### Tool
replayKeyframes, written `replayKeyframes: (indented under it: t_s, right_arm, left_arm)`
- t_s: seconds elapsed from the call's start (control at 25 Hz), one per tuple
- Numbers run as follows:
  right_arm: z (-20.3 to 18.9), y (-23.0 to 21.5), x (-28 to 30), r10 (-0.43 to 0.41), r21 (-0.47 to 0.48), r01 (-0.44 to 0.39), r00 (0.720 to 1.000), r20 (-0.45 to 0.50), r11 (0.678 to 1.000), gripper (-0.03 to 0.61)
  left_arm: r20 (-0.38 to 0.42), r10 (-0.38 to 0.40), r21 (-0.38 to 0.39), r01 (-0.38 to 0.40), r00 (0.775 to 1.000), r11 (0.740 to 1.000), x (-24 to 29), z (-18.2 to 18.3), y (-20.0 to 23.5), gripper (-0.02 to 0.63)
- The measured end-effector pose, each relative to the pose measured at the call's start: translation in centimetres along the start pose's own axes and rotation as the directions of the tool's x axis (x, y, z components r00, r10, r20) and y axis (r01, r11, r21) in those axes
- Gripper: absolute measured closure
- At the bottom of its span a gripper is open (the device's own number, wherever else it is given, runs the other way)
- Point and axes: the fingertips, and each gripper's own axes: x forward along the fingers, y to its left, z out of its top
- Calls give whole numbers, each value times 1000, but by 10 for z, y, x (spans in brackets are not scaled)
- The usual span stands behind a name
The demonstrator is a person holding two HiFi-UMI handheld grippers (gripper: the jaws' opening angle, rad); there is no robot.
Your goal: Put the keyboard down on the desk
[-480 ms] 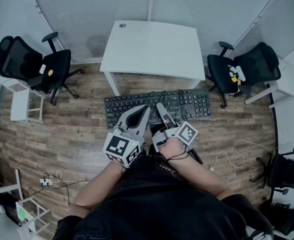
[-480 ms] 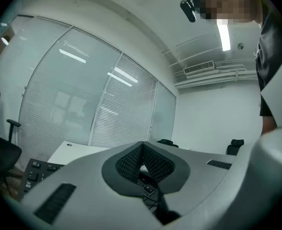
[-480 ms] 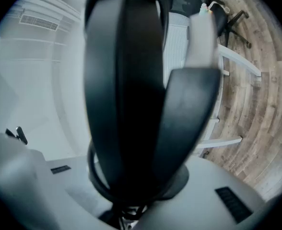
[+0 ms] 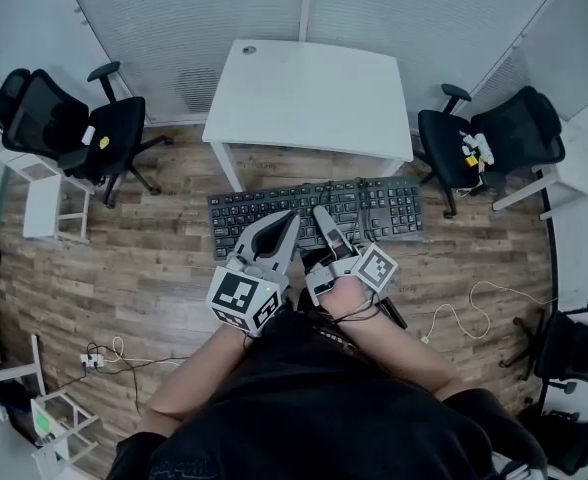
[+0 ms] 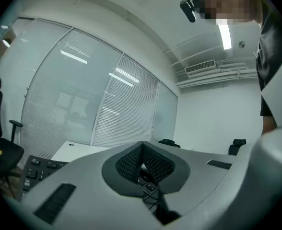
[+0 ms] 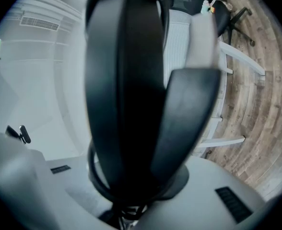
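A black full-size keyboard hangs level in the air above the wooden floor, just in front of the white desk. My left gripper grips its near edge left of centre. In the left gripper view the jaws meet over the keys, with more of the keyboard showing at the left and the desk beyond. My right gripper clamps the near edge beside it. The right gripper view is filled by the dark keyboard standing between the jaws.
The desk top holds only a small round cable port near its back left corner. Black office chairs stand at the left and the right. A white rack and floor cables lie to the sides. Blinds cover the glass wall behind the desk.
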Motion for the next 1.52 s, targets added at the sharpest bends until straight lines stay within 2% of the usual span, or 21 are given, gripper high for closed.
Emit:
replayKeyframes:
  t_s: [0.4,0.68,0.96,1.2,1.36,1.52]
  right_arm:
    - [20,-12,3,-21,-11,21,1000,5,1000,480]
    - [58,-35,9,-55,1,55,998,32,998,480]
    - [126,-58,35,-80,-17,81,996,46,997,480]
    - [185,-62,81,-42,-51,43,999,23,998,480]
    - [228,-69,92,-52,-48,53,998,22,997,480]
    - [251,-81,95,-66,-32,67,997,29,997,480]
  left_arm:
    - [-22,6,0,-6,1000,1000,20,-8,0,598]
    - [-46,-5,-14,4,999,1000,57,-13,4,598]
    - [-43,-10,-18,9,999,1000,127,-12,16,598]
    - [-20,-6,-15,6,1000,1000,196,3,35,598]
    - [-14,-10,-16,10,1000,1000,242,9,30,598]
    - [-29,-17,-11,16,999,1000,267,6,26,598]
